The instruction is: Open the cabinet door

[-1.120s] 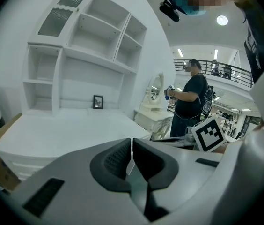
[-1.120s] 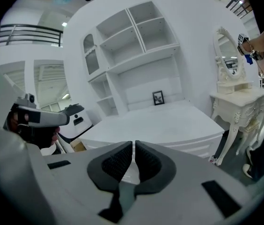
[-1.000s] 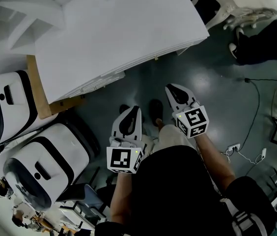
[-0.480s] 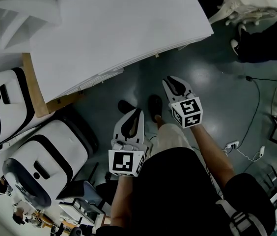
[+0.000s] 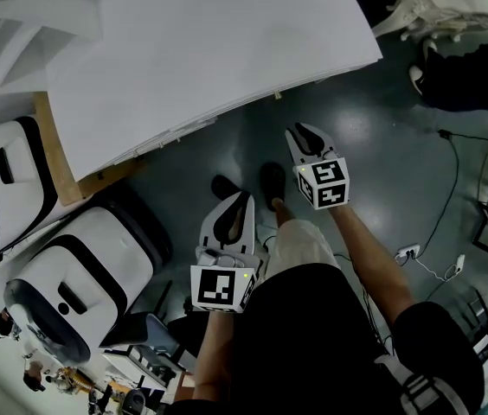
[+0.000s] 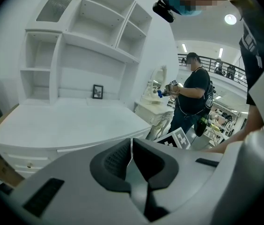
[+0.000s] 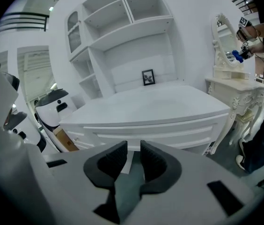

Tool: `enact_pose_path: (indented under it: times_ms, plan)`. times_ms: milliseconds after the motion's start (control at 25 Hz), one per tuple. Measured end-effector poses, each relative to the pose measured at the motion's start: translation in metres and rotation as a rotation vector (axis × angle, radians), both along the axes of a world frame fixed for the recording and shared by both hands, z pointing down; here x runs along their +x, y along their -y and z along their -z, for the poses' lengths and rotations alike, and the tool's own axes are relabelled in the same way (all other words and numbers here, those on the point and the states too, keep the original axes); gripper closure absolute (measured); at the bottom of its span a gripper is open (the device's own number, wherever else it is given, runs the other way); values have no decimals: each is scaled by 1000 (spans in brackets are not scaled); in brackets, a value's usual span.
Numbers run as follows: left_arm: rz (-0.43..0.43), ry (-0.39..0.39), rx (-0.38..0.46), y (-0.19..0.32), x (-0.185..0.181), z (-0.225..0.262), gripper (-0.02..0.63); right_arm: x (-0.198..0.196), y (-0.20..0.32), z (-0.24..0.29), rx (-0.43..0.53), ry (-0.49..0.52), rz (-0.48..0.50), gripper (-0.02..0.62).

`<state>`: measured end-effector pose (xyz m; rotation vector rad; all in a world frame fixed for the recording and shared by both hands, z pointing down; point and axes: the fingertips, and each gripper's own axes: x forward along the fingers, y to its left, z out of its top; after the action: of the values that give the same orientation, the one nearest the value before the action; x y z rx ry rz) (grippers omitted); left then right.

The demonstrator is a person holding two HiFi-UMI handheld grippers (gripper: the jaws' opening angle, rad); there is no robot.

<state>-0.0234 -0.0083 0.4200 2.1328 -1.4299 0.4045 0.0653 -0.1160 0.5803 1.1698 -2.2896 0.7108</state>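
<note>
The white cabinet [image 5: 209, 50] fills the top of the head view, seen from above. In the right gripper view its front [image 7: 160, 130] shows long drawer panels under the top, with open shelves [image 7: 132, 13] behind; I cannot make out a door. My right gripper [image 5: 301, 131] hovers over the dark floor just short of the cabinet's front edge. Its jaws [image 7: 133, 146] are opening, with nothing between them. My left gripper [image 5: 239, 199] hangs lower and further back, beside my leg. Its pads [image 6: 143, 156] meet, holding nothing.
Two white-and-black machines [image 5: 80, 284] stand left of the cabinet, with a brown board [image 5: 58, 150] leaning between them and it. A white dressing table [image 7: 230, 86] stands to the right. Another person [image 6: 193, 93] stands there. Cables and a power strip [image 5: 408, 256] lie on the floor.
My right gripper has moved closer to the cabinet's front edge. The left gripper has hardly shifted.
</note>
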Motion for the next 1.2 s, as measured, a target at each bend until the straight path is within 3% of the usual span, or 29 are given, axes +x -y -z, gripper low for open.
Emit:
enact_pose_path:
  times_ms: [1200]
  plan:
    - [22,-22,-79,13,-25,-44,575,-26,61,-107,-76,-124,-46,452]
